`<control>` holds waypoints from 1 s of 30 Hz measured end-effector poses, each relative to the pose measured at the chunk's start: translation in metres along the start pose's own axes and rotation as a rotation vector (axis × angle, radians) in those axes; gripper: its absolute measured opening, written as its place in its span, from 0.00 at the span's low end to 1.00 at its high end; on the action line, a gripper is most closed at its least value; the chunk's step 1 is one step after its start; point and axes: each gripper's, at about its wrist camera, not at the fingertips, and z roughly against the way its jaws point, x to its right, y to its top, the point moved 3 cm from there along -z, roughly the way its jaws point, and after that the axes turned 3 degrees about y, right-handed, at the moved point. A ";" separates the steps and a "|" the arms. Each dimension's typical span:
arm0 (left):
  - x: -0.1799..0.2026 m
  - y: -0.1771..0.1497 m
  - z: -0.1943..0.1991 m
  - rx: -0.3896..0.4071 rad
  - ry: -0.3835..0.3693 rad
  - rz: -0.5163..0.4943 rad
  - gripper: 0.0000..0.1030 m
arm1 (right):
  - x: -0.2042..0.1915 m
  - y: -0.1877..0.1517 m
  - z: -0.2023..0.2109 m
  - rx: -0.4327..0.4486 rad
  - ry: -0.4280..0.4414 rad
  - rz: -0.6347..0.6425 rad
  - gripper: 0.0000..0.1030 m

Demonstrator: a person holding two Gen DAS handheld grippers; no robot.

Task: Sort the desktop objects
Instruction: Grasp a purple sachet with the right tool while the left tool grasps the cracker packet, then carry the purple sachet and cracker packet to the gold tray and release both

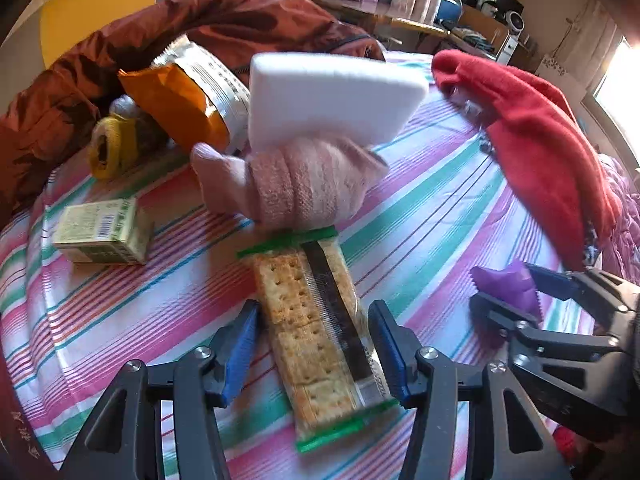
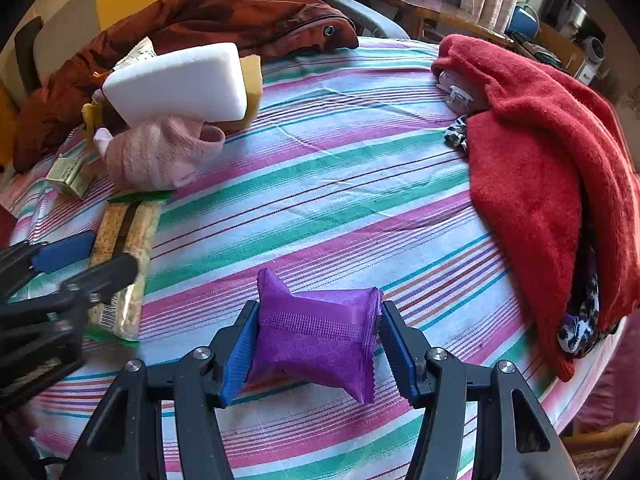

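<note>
Sorting barely begun: left gripper [image 1: 314, 350] jaws apart astride cracker pack [image 1: 316, 328]; right gripper [image 2: 316, 354] clamped on purple packet [image 2: 316, 340]; far-left clutter unsorted.

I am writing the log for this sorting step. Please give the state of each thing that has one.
left gripper: jaws around the cracker pack, not clearly shut
right gripper: jaws touching the purple packet
cracker pack: sealed, flat
purple packet: sealed
orange snack bag: lying down

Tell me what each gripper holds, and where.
Left gripper straddles the cracker packet mid-length, fingers not touching. Right gripper brackets the purple sachet across its side edges; a firm grip cannot be told.
</note>
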 end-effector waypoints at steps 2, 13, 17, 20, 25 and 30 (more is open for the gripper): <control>-0.002 0.000 -0.001 0.015 -0.002 0.010 0.57 | -0.001 -0.002 0.001 0.002 -0.002 0.004 0.58; -0.007 -0.015 0.007 0.077 0.079 -0.047 0.47 | -0.019 0.000 0.008 0.054 0.029 0.072 0.58; -0.013 -0.024 0.014 0.082 0.094 -0.042 0.47 | -0.023 0.004 0.005 0.061 0.031 0.080 0.58; -0.023 -0.036 0.023 0.086 0.120 -0.017 0.47 | -0.028 0.004 0.006 0.077 0.045 0.098 0.58; -0.041 -0.054 0.039 0.098 0.149 0.038 0.47 | -0.042 0.006 0.008 0.111 0.082 0.152 0.58; -0.060 -0.067 0.069 0.154 0.187 0.085 0.47 | -0.059 0.004 0.014 0.144 0.119 0.207 0.58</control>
